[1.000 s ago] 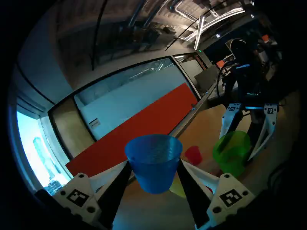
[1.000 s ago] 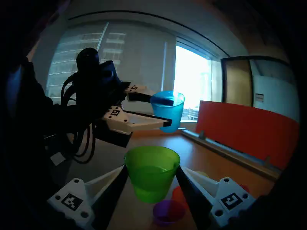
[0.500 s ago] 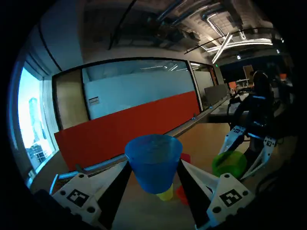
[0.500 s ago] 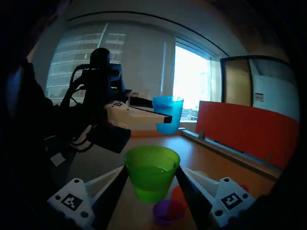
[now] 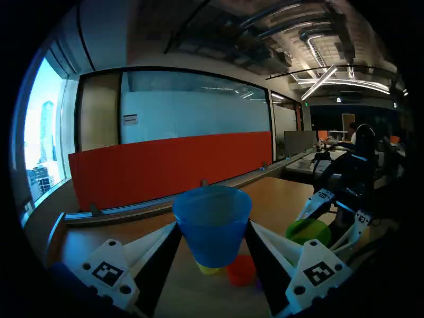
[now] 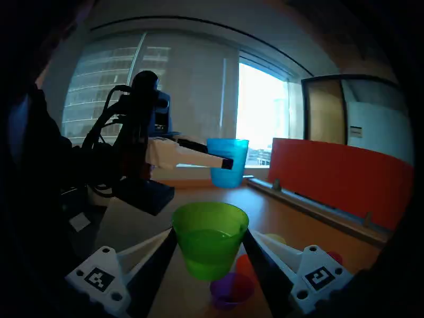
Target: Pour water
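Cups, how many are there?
6: blue in the left hand-held gripper, green in the right; purple, orange, yellow and a half-hidden red one on the table. More may be hidden.

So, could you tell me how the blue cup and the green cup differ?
The blue cup sits in the left tongs, the green cup in the right tongs. The green cup visibly holds liquid; the blue cup shows no clear level. Both are upright, tapered plastic cups.

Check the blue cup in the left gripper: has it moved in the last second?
Yes. In the right gripper view the blue cup has swung from tilted back to upright and dropped a little against the bright window behind it.
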`<state>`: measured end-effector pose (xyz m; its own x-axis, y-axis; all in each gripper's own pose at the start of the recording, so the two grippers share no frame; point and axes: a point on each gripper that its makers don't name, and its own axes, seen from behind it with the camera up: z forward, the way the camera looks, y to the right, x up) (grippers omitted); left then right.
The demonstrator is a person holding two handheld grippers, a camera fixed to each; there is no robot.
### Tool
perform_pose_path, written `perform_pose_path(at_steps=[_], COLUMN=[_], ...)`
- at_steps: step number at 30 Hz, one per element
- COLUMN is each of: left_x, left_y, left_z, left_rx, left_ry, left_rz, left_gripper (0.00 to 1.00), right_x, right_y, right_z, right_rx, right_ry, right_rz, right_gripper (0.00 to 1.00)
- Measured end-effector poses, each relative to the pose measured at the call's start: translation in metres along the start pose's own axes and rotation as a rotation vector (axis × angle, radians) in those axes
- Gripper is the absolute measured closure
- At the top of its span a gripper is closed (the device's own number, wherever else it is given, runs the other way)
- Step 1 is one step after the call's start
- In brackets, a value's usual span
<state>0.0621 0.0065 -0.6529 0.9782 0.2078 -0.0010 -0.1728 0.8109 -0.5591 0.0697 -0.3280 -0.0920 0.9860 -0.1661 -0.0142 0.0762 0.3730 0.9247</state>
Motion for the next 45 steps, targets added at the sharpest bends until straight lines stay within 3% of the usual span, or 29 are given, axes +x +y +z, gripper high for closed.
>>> perform_pose_path(at_steps=[26,33,45], left_x=[-0.068,-0.087,-0.118], left_y=[0.018,0.023,0.032], left_z=[-0.001,-0.002,-0.007], left_rx=[-0.079,-0.093,-0.129], left_ry=[-0.19,-0.234,-0.304], left_rz=[0.031,0.064,0.06], left_gripper=[0.18,0.19,0.18], right_x=[-0.023,-0.032,-0.056], right_y=[0.006,0.008,0.009], right_z=[-0.03,-0.037,-0.051], right_rx=[0.007,0.001,-0.002], right_ry=[-0.096,-0.128,-0.197], right_rz=[0.031,0.026,0.047], right_gripper=[0.11,0.11,0.11])
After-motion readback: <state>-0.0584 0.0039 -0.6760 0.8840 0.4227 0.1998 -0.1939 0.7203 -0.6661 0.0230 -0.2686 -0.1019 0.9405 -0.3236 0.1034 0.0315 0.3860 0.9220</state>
